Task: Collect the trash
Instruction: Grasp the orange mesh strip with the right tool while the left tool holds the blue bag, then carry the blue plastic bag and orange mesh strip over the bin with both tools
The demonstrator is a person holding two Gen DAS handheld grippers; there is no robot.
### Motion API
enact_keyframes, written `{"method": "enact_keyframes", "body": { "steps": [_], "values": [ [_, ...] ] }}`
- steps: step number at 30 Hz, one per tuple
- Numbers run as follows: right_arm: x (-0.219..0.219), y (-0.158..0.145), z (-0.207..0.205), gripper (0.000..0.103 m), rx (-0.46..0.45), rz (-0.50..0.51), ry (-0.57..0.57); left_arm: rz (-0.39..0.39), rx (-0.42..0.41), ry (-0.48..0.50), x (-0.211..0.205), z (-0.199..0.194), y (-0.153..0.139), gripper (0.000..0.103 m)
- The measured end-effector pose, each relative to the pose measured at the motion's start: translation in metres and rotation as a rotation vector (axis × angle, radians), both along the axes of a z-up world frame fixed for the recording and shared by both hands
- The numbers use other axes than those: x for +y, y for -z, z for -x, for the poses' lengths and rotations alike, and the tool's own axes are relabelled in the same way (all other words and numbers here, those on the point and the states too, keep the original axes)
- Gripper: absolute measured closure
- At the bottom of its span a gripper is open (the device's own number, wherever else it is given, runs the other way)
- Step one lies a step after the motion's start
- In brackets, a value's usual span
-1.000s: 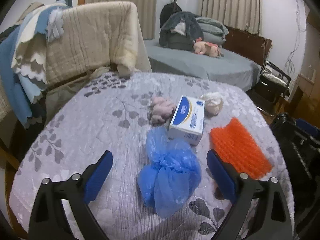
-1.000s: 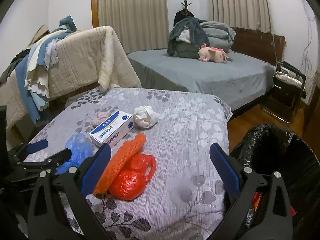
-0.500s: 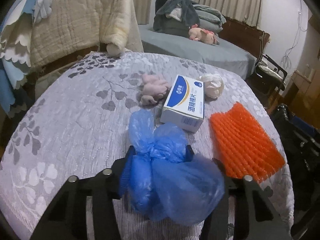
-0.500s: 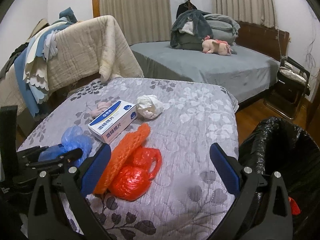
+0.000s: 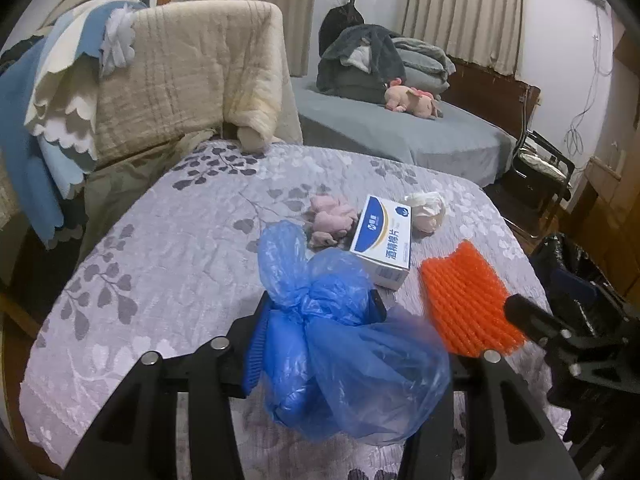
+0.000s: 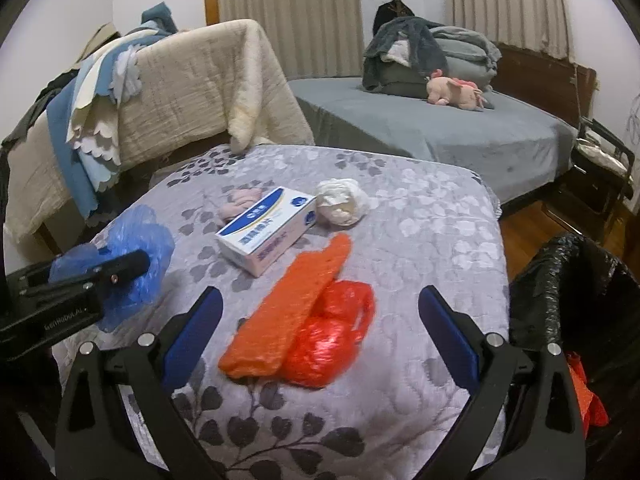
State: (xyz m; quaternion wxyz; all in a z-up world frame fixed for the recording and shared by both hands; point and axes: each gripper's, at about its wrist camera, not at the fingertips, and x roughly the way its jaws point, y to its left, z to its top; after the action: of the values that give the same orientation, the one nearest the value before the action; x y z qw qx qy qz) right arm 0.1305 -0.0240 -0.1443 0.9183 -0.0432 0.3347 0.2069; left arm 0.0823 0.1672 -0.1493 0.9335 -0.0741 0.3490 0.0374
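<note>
the left gripper (image 5: 316,336) is pinched on a blue plastic bag (image 5: 344,344), its blue pads pressed into the crumpled middle while the loose ends balloon above and below them. from the right wrist view the bag looks lifted clear of the table (image 6: 420,240), though how far off the cloth it sits cannot be told. the right gripper (image 6: 320,332) hangs spread wide with nothing between its pads, low over the near part of the table.

just ahead of the right gripper lies an orange mesh sheet (image 6: 296,312), one long edge resting on a red plastic bag (image 6: 332,344). beyond them sits a white and blue box (image 6: 268,232), lying flat and turned at an angle. a pink crumpled wad (image 6: 240,204) lies touching or just beside the box's far left side, and a white crumpled bag (image 6: 340,204) sits just beside its far right corner.

the table wears a grey quilted cover with a leaf pattern. a black-lined trash bin (image 6: 580,300) stands beside the table's right edge, with a scrap of red showing inside. behind the table are a beige quilt (image 6: 200,88) draped over a frame and a bed (image 6: 440,132) with a pink plush toy (image 6: 452,92) on it.
</note>
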Motion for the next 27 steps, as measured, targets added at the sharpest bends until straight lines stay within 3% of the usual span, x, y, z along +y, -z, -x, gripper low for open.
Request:
{"method": "enact_keyframes", "body": {
  "steps": [4,10,18,20,27],
  "values": [
    [0.009,0.003,0.003,0.024,0.014,0.012,-0.019,0.002,-0.011,-0.003,0.003,0.003,-0.004,0.057],
    [0.019,0.012,0.003,0.044,0.057,0.03,-0.042,0.003,-0.019,-0.01,0.006,0.007,-0.008,0.057],
    [0.022,0.013,0.003,0.086,0.091,0.024,-0.073,0.008,-0.018,-0.011,0.007,0.009,-0.008,0.057],
    [0.022,0.01,0.004,0.091,0.091,0.013,-0.085,0.006,-0.021,-0.009,0.007,0.009,-0.009,0.057],
    [0.021,-0.007,0.008,0.092,0.068,-0.015,-0.106,0.003,-0.035,-0.002,0.001,0.012,-0.017,0.057]
  ]
}}
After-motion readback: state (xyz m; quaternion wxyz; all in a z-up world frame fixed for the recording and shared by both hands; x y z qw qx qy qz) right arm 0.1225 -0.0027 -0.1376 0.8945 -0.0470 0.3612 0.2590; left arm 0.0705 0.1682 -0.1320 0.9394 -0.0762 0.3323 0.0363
